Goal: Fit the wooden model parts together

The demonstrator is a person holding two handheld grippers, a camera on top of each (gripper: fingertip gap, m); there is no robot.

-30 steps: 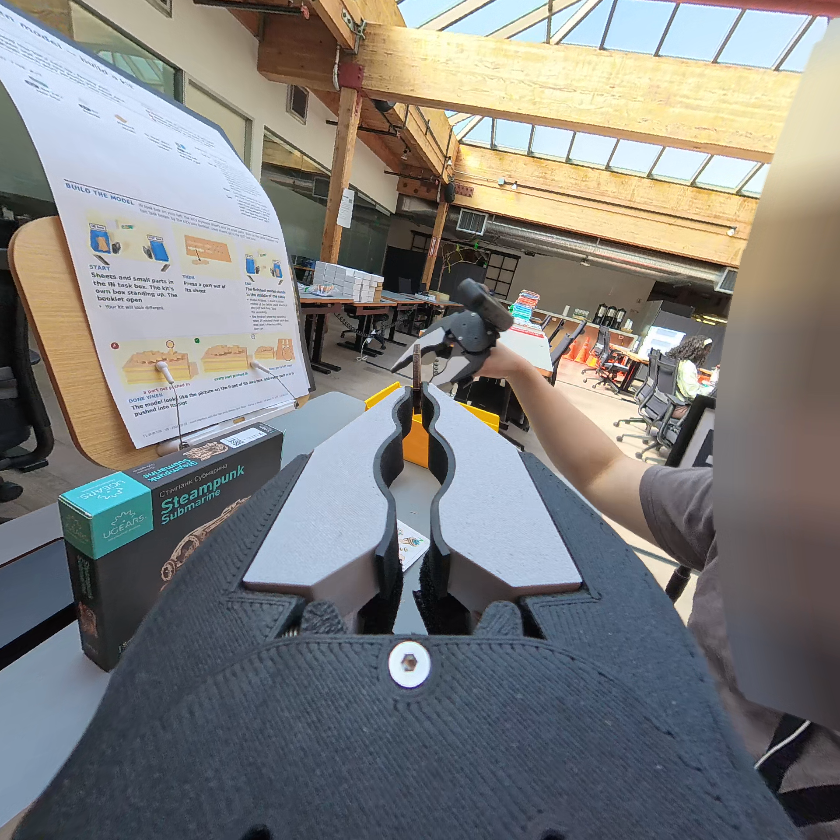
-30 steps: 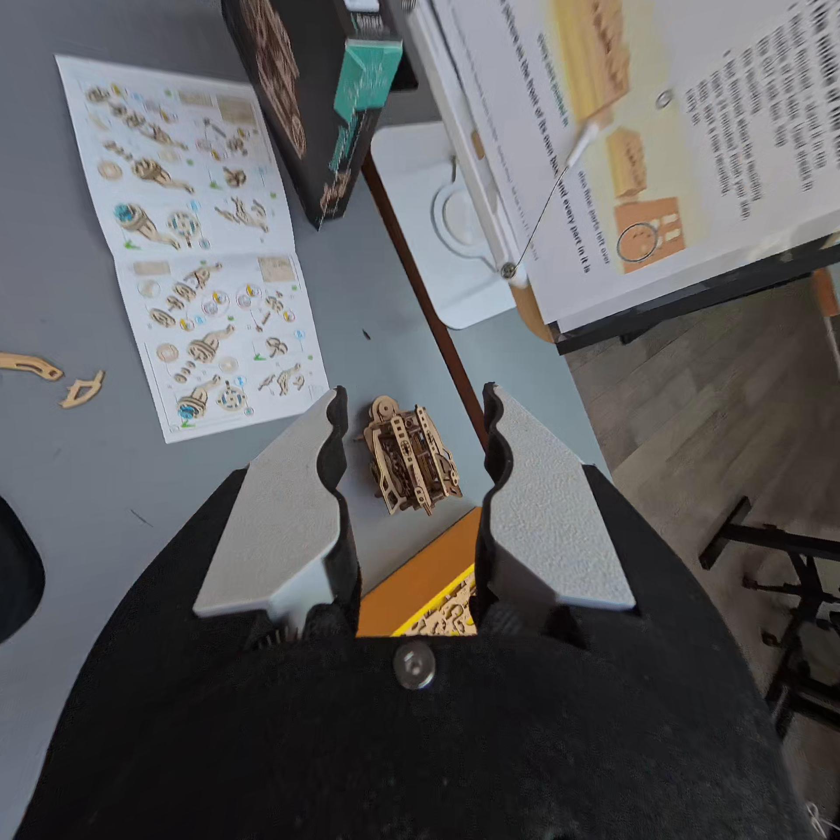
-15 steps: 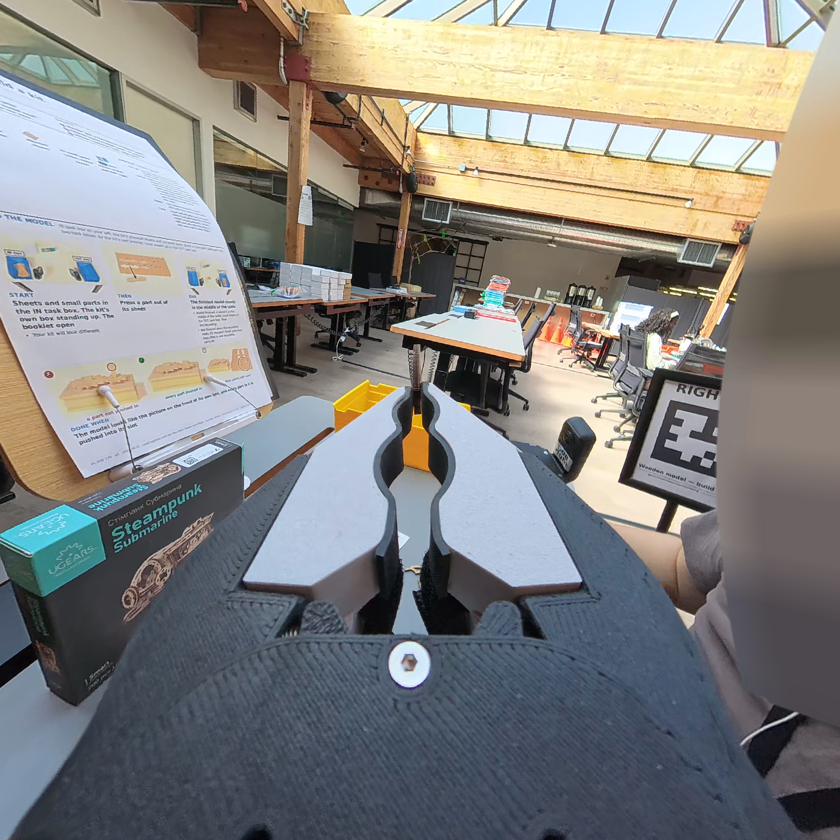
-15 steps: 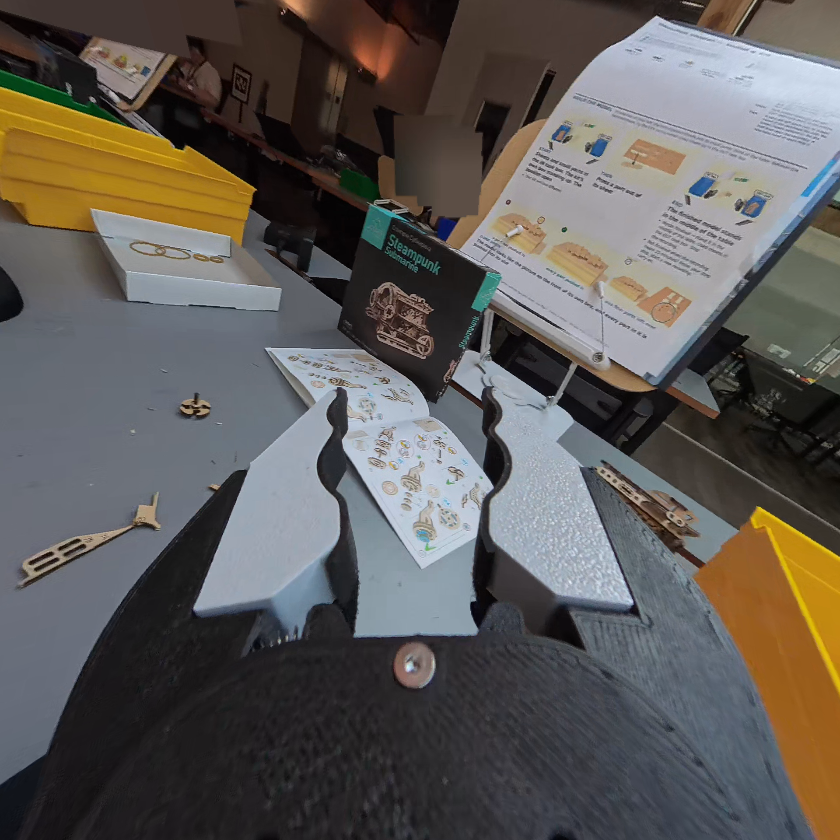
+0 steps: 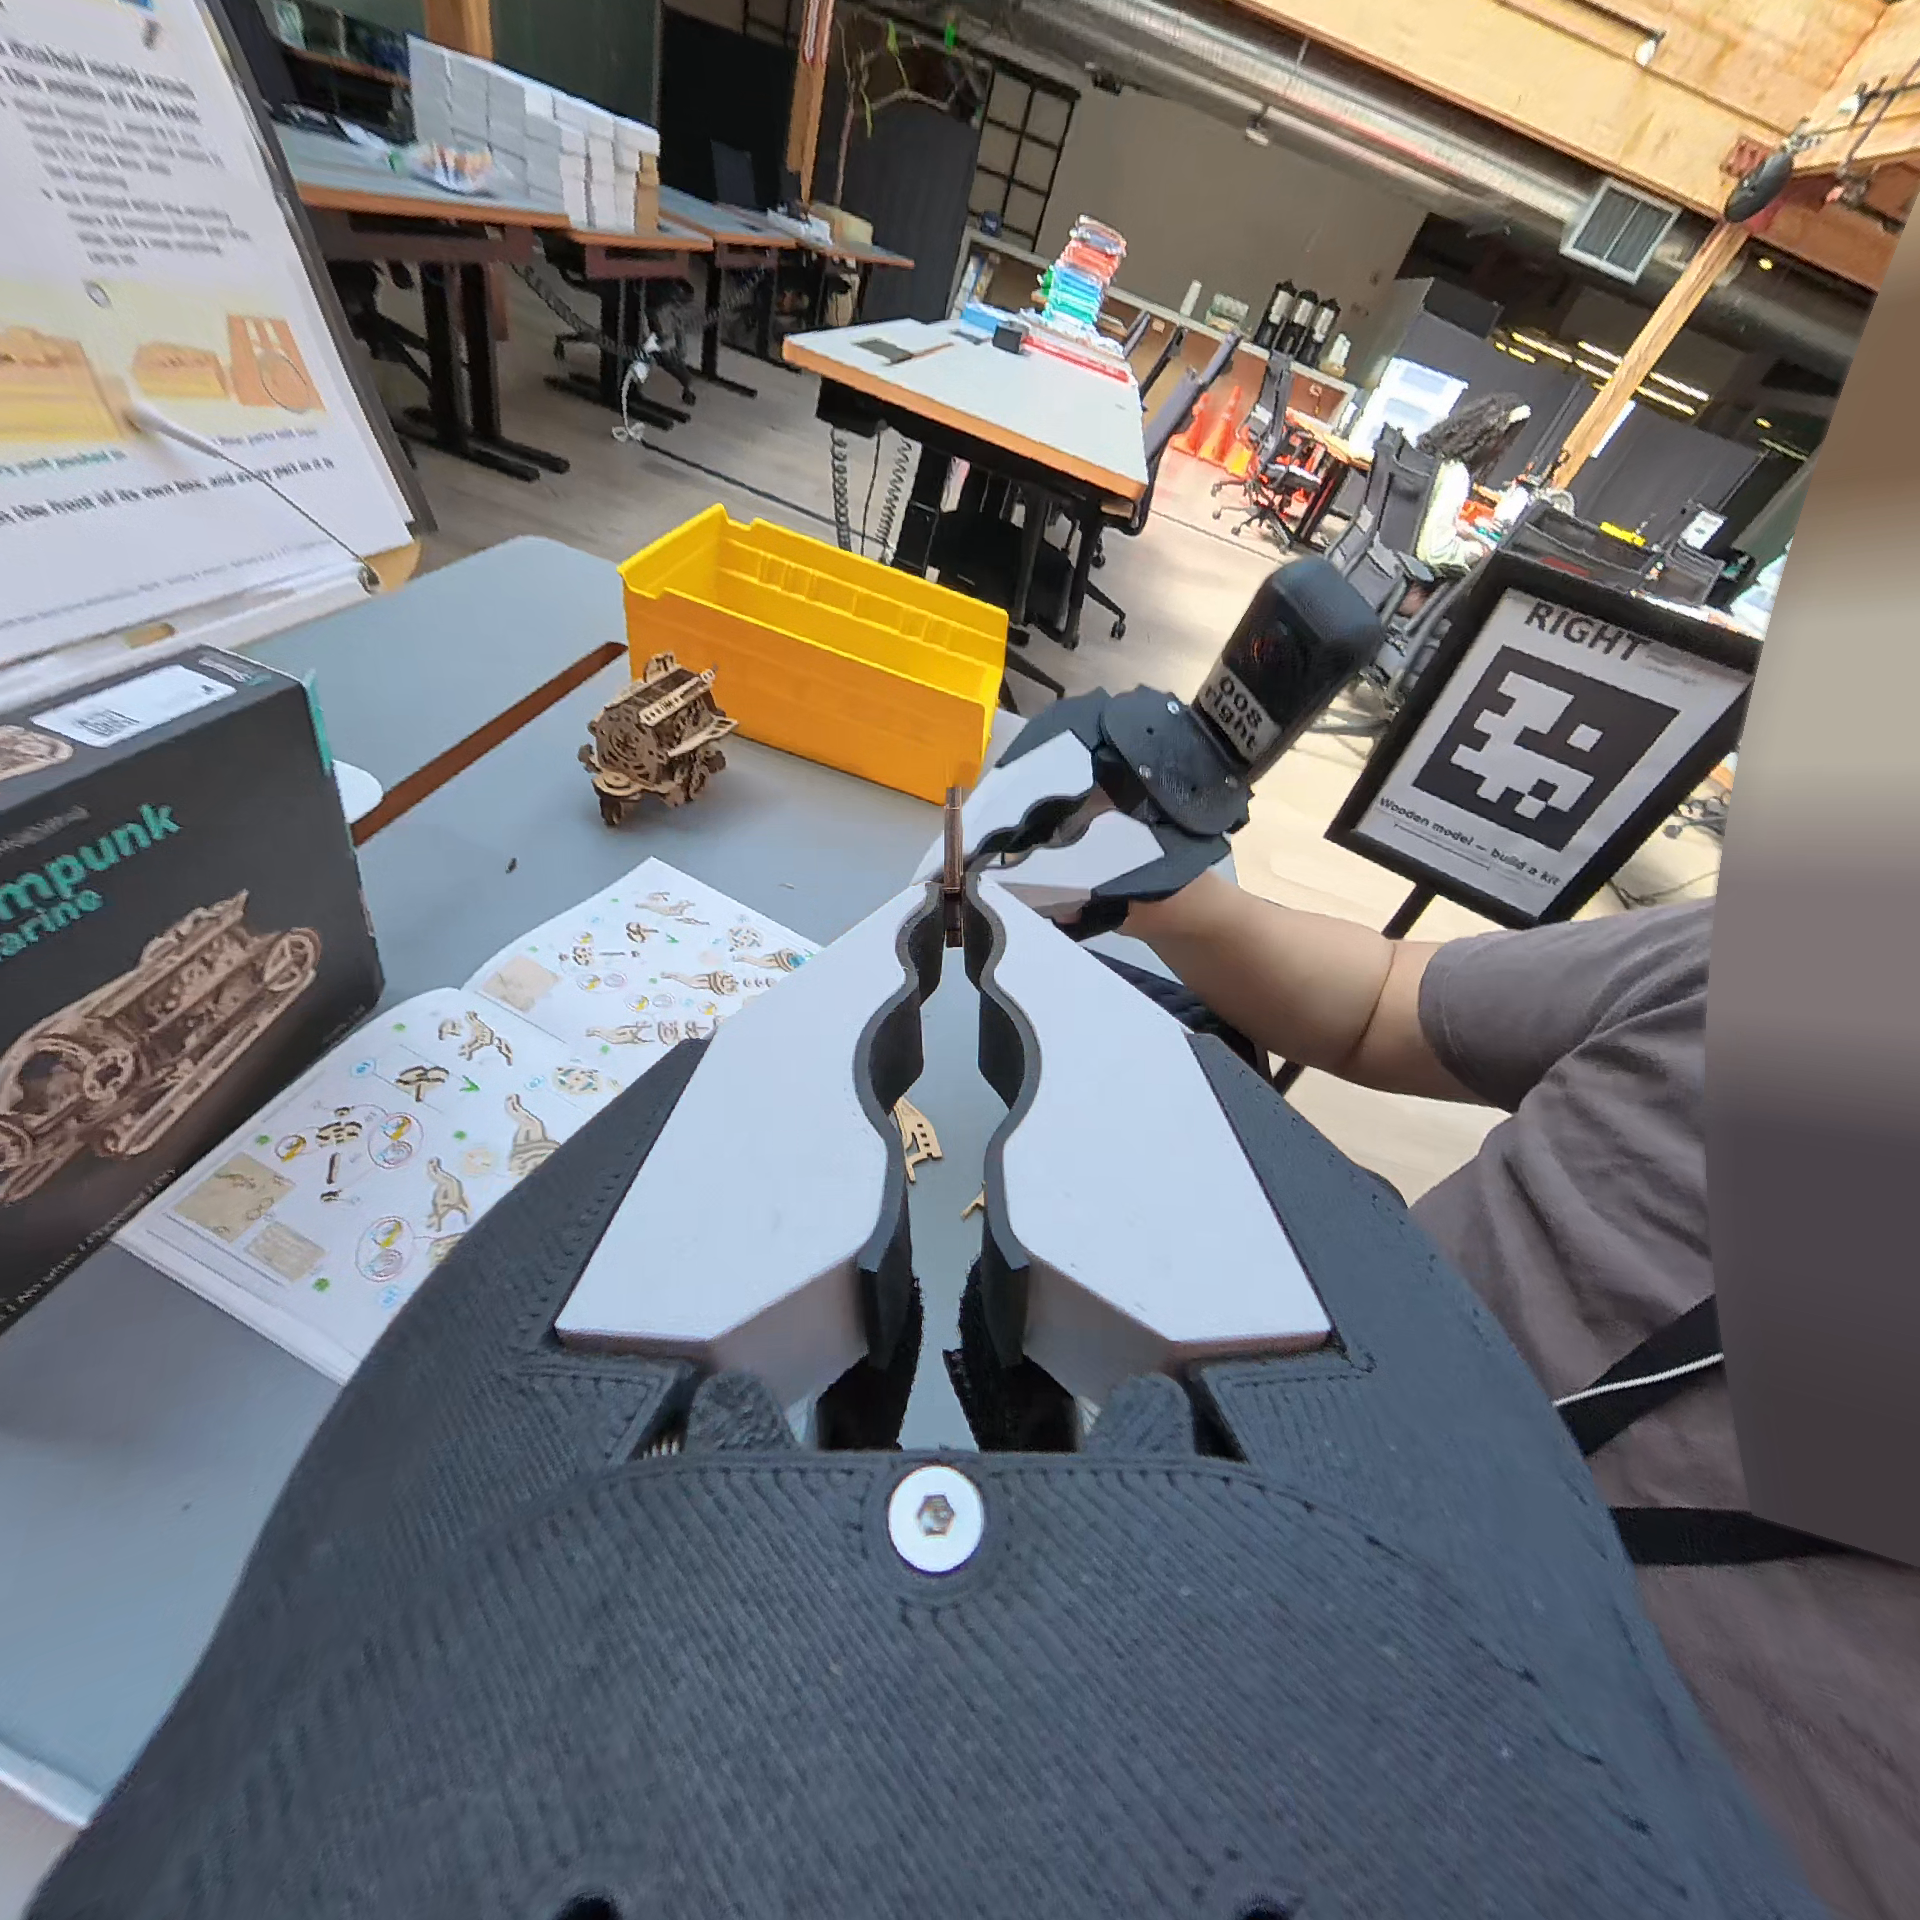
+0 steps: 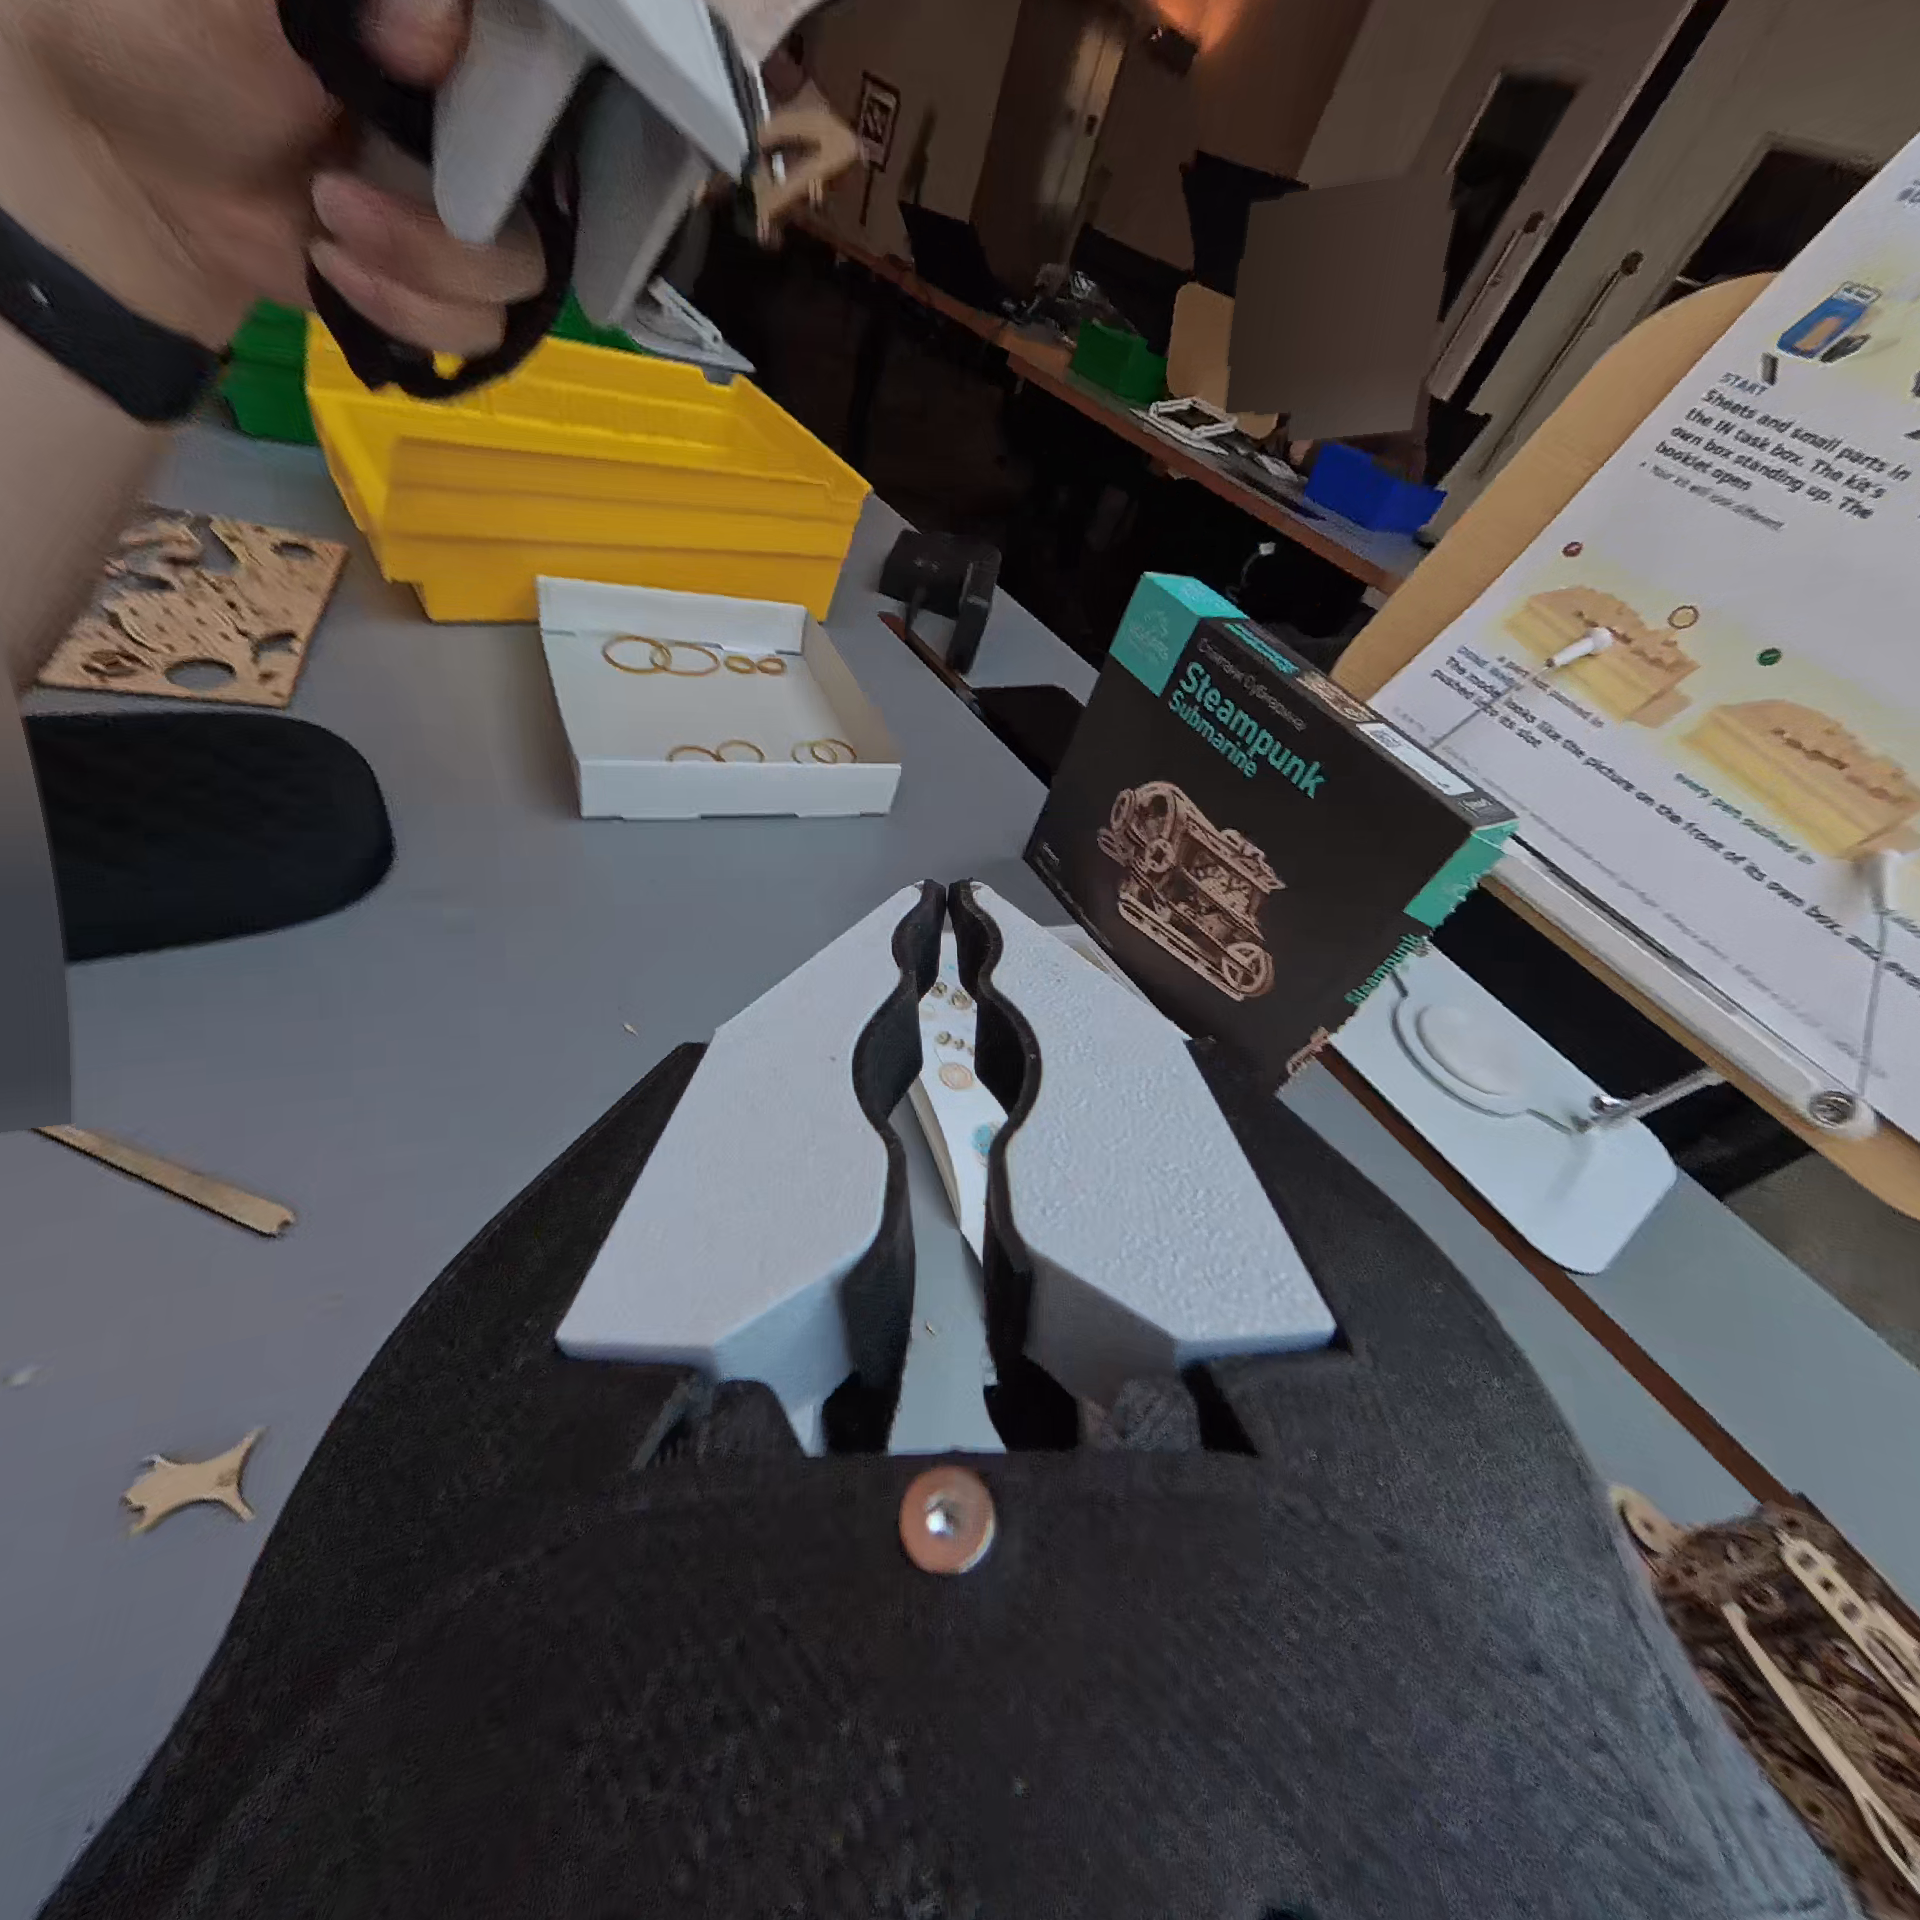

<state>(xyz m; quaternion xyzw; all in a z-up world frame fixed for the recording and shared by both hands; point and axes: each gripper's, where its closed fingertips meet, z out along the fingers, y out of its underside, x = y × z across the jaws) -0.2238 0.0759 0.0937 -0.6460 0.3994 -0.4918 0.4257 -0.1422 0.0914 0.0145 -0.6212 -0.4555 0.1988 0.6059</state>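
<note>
My left tongs (image 5: 951, 902) pinch a thin wooden part (image 5: 952, 847) edge-on at the tips, so it stands upright above the grey table (image 5: 468, 665). My right tongs (image 6: 948, 896) are closed on nothing (tips touching). In the left wrist view, the half-built wooden model (image 5: 655, 750) sits at about 11 o'clock from the held part, just beside the yellow bin (image 5: 831, 665). The open booklet (image 5: 457, 1081) lies at 8 o'clock, beside the dark kit box (image 5: 156, 966).

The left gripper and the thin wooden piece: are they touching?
Touching. Left wrist view shows the left gripper fingers closed on the thin wooden piece, standing upright between their tips.
</note>
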